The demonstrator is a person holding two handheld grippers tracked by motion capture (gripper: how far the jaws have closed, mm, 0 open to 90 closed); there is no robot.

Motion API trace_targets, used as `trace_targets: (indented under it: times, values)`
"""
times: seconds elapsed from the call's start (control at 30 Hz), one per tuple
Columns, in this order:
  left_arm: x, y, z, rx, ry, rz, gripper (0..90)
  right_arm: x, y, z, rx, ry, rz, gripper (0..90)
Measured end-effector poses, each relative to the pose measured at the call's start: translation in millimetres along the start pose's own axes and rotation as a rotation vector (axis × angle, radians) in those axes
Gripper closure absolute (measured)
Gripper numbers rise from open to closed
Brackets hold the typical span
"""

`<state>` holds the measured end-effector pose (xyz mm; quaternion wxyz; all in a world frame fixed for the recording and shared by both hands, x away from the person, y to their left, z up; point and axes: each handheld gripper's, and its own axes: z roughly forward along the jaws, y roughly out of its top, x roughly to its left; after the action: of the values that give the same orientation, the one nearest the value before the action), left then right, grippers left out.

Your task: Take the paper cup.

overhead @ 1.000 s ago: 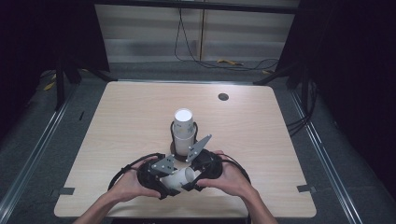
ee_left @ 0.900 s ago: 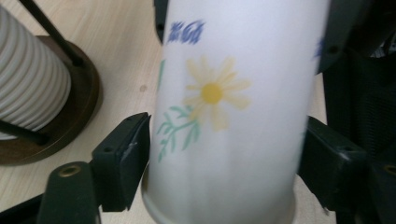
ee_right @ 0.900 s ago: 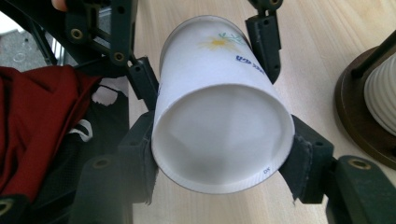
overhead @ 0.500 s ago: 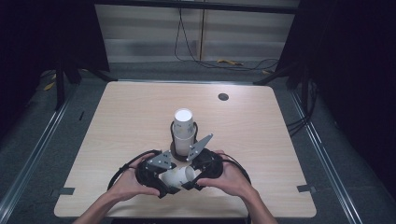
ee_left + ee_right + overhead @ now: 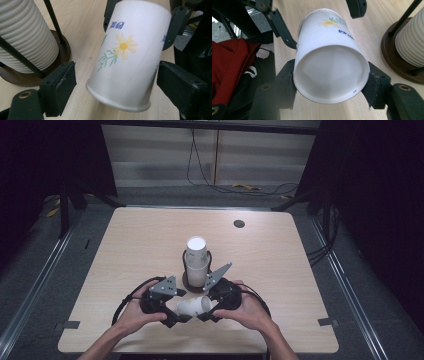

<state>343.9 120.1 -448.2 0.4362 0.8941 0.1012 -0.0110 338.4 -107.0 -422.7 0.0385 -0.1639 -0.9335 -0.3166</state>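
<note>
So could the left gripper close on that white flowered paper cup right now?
Probably yes. The white flowered paper cup lies between the open pads of the left gripper, with gaps on both sides and nothing between. Its jaws have just been opening. The right gripper already clamps the cup's other end.

Paper cup (image 5: 130, 57), centre of left gripper view: blue print near upper rim, beside yellow daisy motif; characters too blurred to read. Second blue mark at cup's right edge, mostly hidden.

Same cup in right gripper view (image 5: 329, 62): blue print on upper right of wall, characters unreadable. Tiny dark mark on base rim, lower right, looks like "30"; not certain.

High view: no legible text on cup, table (image 5: 125, 250) or cup stack (image 5: 196, 255).
</note>
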Motion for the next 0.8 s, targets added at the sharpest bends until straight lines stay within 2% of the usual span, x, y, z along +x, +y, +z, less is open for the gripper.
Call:
trace_targets:
  times: [0.17, 0.27, 0.33, 0.53, 0.8]
  values:
    - [-1.0, -1.1, -5.7, -0.045, 0.008, 0.012, 15.7, -2.6, -2.5, -0.3, -0.006, -0.006, 0.012, 37.2]
    - [-0.1, -1.7, -8.4, -0.086, 0.019, -0.019, 15.9, -3.2, -4.3, -2.0, -0.015, -0.014, 0.018, 37.2]
    - [1.5, -2.2, -10.5, -0.095, 0.009, -0.031, 15.9, -3.5, -5.4, -3.4, -0.018, -0.014, 0.018, 37.2]
    - [1.0, -0.6, -16.4, -0.141, 0.037, -0.037, 15.9, -3.5, -8.5, -5.9, -0.021, -0.022, 0.034, 37.2]
    - [3.3, -5.0, -14.8, -0.167, 0.055, -0.058, 15.9, -9.4, -12.3, -8.2, -0.041, -0.030, 0.048, 37.1]
